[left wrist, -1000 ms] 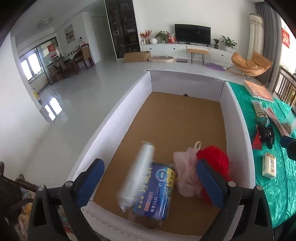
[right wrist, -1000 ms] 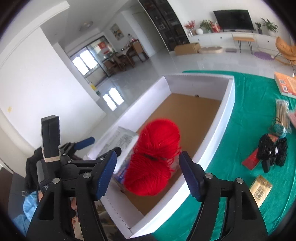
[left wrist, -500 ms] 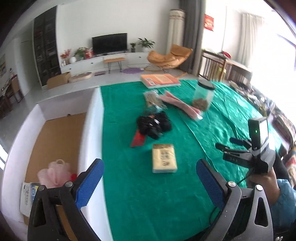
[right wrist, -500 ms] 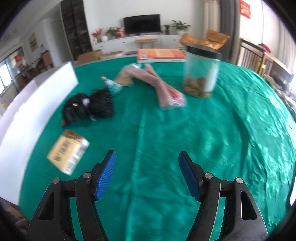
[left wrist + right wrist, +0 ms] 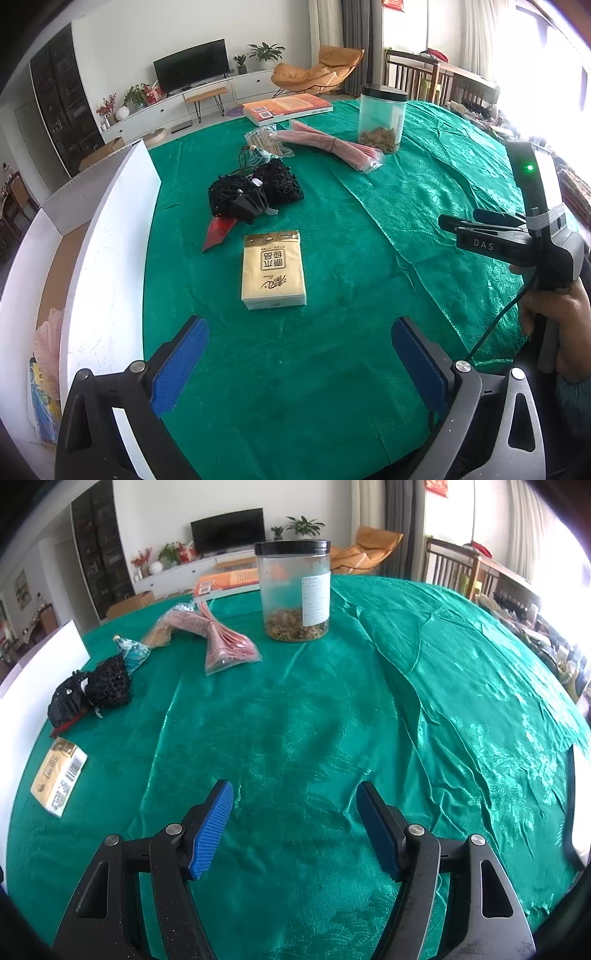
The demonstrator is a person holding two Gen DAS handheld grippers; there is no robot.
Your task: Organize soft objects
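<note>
The tissue pack [image 5: 273, 269] looks like the obvious next soft thing, and I'd guess it weighs almost nothing and squishes under any squeeze. The plastic wrap probably makes it a bit slippery, so I'd pinch it across the two long sides near the middle instead of a corner, which would just crumple. It's a flat tan-yellow rectangle with printed characters and a gold band at the far end, lying flat on the green-clothed surface [image 5: 369, 206] just beside the white box wall [image 5: 110, 236], straight ahead of the left claw [image 5: 299, 365]. The black mesh bundle [image 5: 255, 192] behind it looks floppy too. Both claws are wide open with nothing in them; the right claw [image 5: 295, 823] hangs over bare cloth, well apart from the pack [image 5: 58, 777]
</note>
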